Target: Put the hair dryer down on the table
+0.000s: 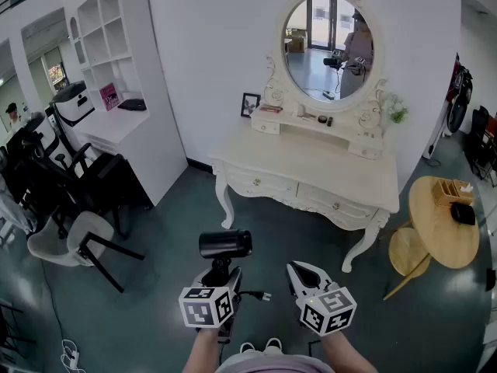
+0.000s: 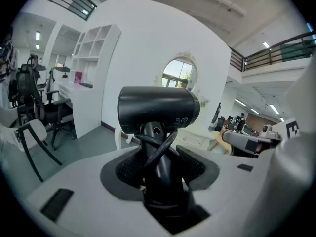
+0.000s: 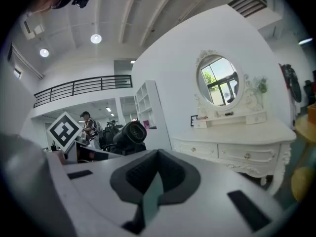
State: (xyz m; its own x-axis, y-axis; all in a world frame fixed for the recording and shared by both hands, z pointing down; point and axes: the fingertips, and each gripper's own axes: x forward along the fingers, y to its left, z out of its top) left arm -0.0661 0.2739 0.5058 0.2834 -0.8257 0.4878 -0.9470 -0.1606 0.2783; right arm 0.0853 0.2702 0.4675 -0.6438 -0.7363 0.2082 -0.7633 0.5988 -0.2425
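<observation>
A black hair dryer (image 1: pixel 225 244) stands upright in the air, barrel level, with my left gripper (image 1: pixel 220 276) shut on its handle. In the left gripper view the dryer (image 2: pixel 158 110) fills the middle, its cord looped round the handle between the dark pads (image 2: pixel 126 169). The plug (image 1: pixel 262 295) dangles beside the gripper. My right gripper (image 1: pixel 303 273) hovers just right of it, shut with nothing in it; from there the dryer (image 3: pixel 129 135) shows at the left. The white dressing table (image 1: pixel 311 169) stands ahead across the floor, apart from both grippers.
An oval mirror (image 1: pixel 328 41) and small items sit on the dressing table's raised shelf. A round wooden table (image 1: pixel 443 224) and a stool (image 1: pixel 409 252) stand at the right. Black and white chairs (image 1: pixel 78 208) crowd the left, beside a white desk with shelves (image 1: pixel 116 92).
</observation>
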